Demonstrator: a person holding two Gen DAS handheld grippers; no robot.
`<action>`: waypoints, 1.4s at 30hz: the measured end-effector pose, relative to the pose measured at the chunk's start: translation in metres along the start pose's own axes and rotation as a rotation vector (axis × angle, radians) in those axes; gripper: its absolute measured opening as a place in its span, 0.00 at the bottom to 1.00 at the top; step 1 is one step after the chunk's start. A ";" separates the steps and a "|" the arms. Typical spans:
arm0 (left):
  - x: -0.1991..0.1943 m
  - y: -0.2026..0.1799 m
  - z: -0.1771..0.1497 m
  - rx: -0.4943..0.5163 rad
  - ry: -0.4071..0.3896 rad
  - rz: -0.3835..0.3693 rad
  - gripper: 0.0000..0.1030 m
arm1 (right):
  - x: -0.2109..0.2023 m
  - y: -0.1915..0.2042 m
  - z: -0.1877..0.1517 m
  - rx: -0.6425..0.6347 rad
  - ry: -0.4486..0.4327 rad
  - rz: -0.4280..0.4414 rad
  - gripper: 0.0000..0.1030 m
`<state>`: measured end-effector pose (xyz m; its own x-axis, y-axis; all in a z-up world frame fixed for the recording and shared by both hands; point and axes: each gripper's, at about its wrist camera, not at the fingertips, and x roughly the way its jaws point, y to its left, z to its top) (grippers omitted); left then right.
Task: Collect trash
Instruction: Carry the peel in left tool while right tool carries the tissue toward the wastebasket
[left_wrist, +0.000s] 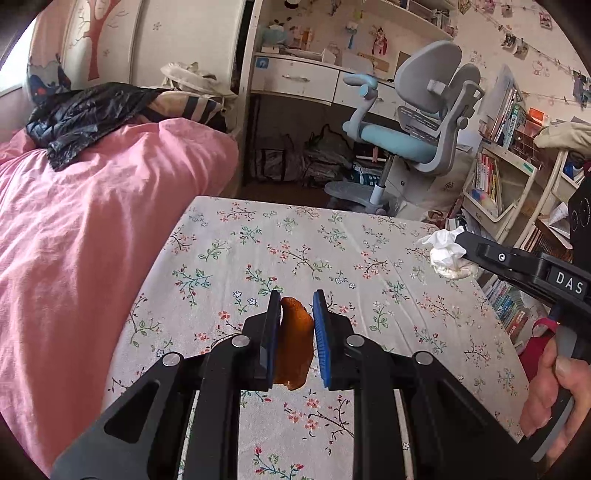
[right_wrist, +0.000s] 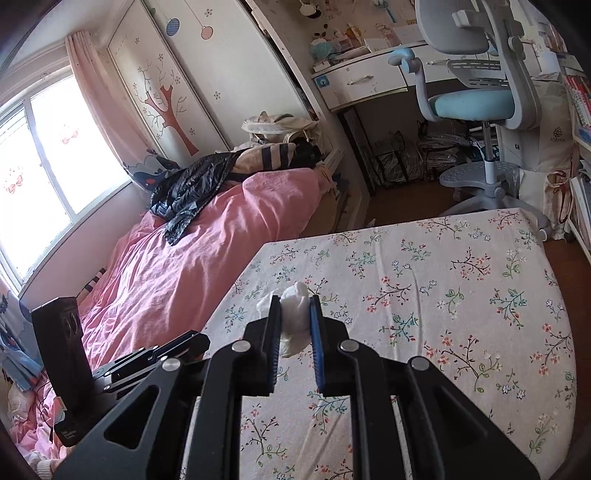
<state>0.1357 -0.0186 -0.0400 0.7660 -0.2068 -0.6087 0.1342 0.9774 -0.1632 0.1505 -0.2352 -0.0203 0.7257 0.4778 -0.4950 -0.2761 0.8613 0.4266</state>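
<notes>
My left gripper (left_wrist: 295, 301) is shut on an orange-brown peel-like scrap (left_wrist: 293, 343) and holds it above the floral-cloth table (left_wrist: 258, 251). My right gripper (right_wrist: 294, 304) is shut on a crumpled white tissue (right_wrist: 295, 321), also above the table; in the left wrist view that tissue (left_wrist: 448, 254) shows at the right, held at the tip of the right gripper. A black plastic bag (left_wrist: 85, 118) lies on the pink bed to the left, and it also shows in the right wrist view (right_wrist: 192, 184).
A pink bed (left_wrist: 92, 221) runs along the table's left side. A grey and blue desk chair (left_wrist: 413, 136) stands beyond the table's far edge, by a white desk. Bookshelves (left_wrist: 495, 177) stand at the right. The left gripper's body (right_wrist: 74, 354) shows at lower left.
</notes>
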 end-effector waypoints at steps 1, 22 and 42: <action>-0.003 0.000 0.000 0.002 -0.007 0.003 0.16 | -0.003 0.002 0.000 -0.001 -0.007 0.001 0.15; -0.089 -0.011 -0.022 0.005 -0.105 -0.010 0.17 | -0.074 0.034 -0.038 -0.018 -0.103 0.005 0.15; -0.156 -0.007 -0.077 -0.048 -0.100 -0.007 0.17 | -0.123 0.066 -0.082 -0.020 -0.153 0.047 0.15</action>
<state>-0.0332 0.0033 -0.0037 0.8246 -0.2059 -0.5269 0.1114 0.9723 -0.2056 -0.0088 -0.2229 0.0067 0.7987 0.4869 -0.3535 -0.3234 0.8428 0.4303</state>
